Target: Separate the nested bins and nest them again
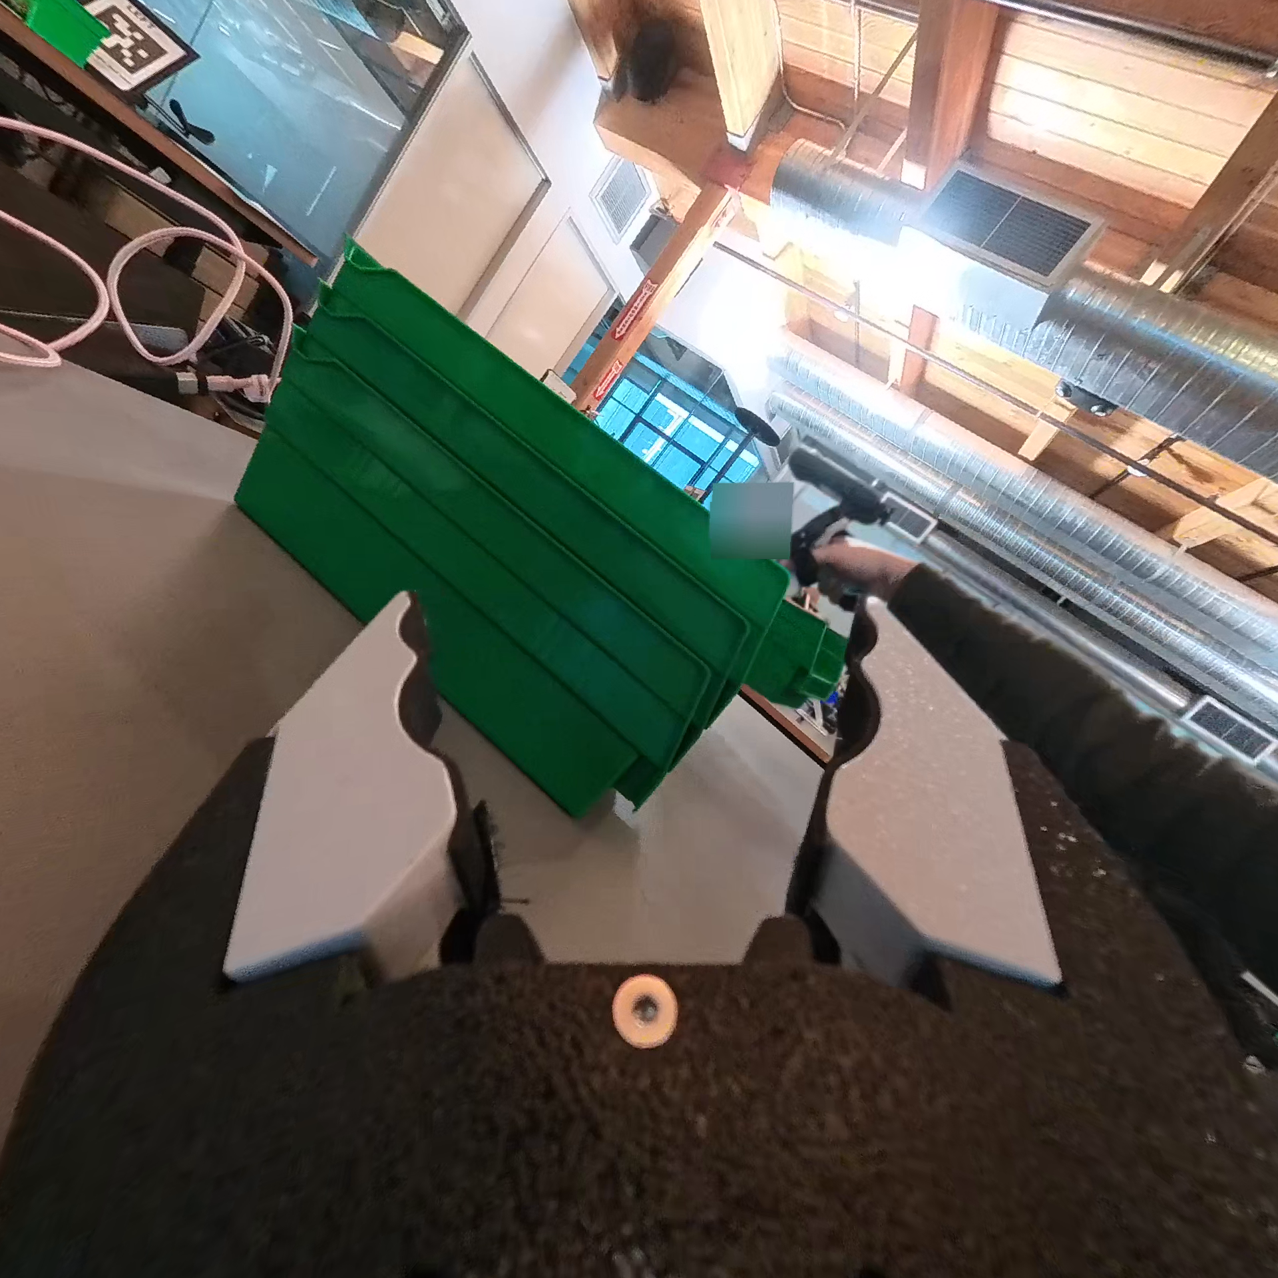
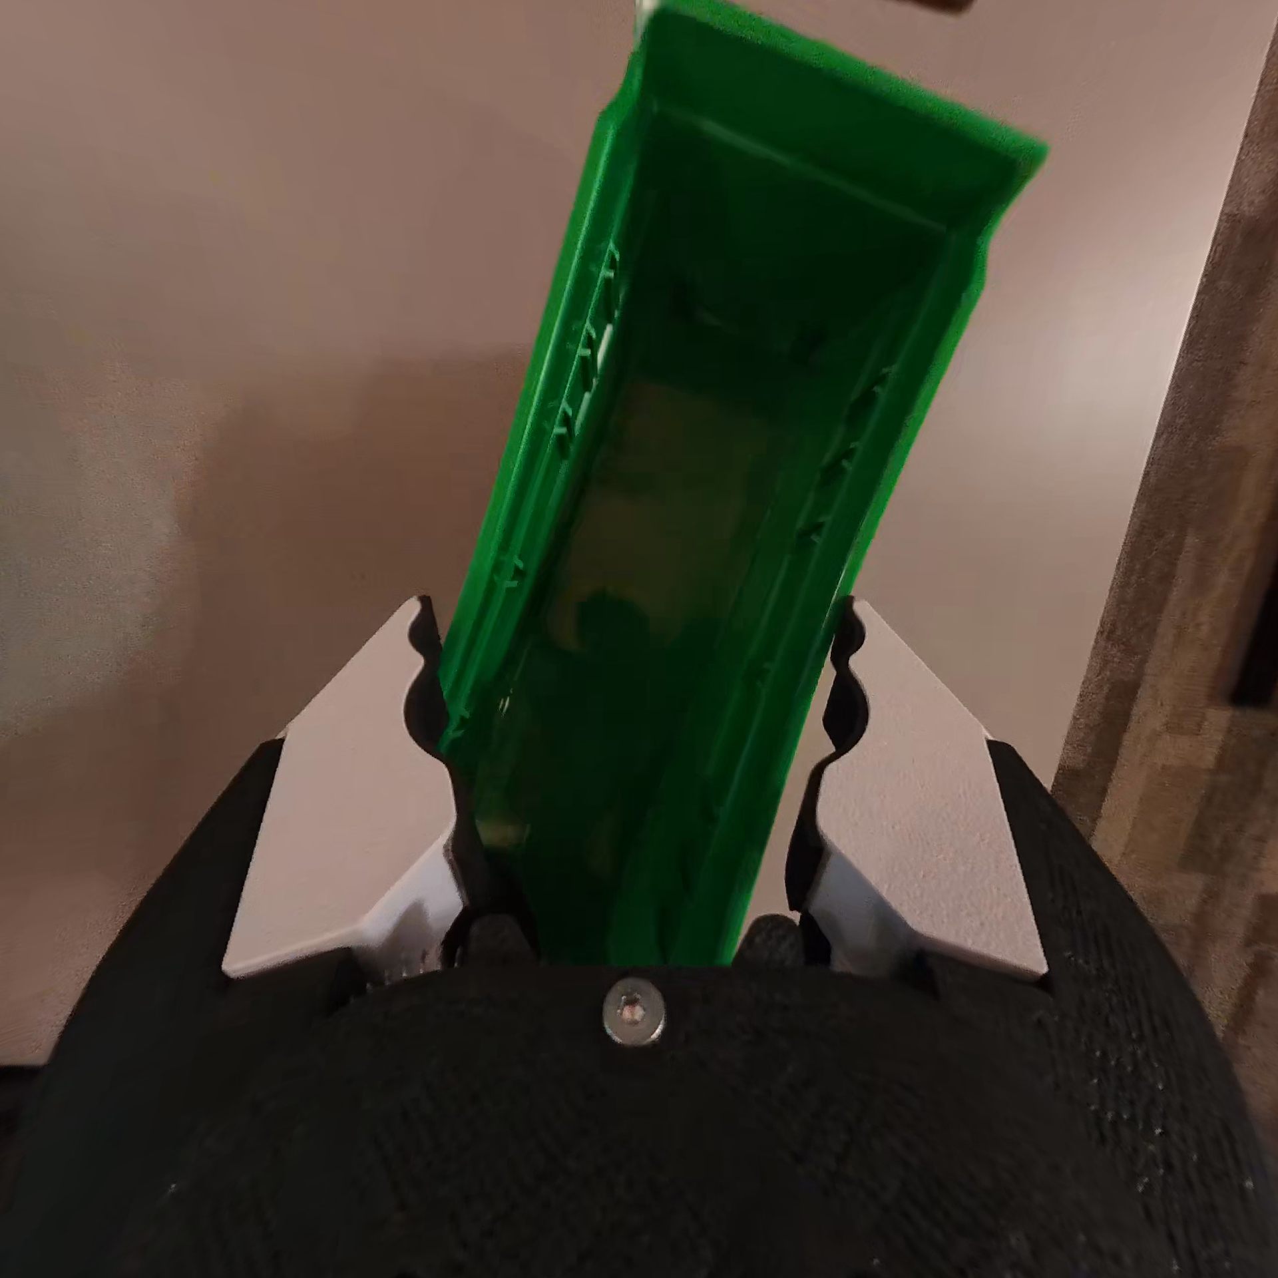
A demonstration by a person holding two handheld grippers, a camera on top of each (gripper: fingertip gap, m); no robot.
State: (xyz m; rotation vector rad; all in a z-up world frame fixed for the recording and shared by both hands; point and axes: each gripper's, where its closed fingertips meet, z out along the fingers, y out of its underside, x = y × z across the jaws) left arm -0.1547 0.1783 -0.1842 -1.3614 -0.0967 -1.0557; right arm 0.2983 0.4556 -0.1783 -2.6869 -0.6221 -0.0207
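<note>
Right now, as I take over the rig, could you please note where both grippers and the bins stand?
Left gripper: open, empty, facing the side of the green bin stack on the grey table.
Right gripper: a single green bin lies lengthwise between its fingers, which look spread; a firm grip cannot be confirmed.
Done: this one bin seems apart from the stack.
Left: several bins are still nested; separate them, then nest all again.
</note>
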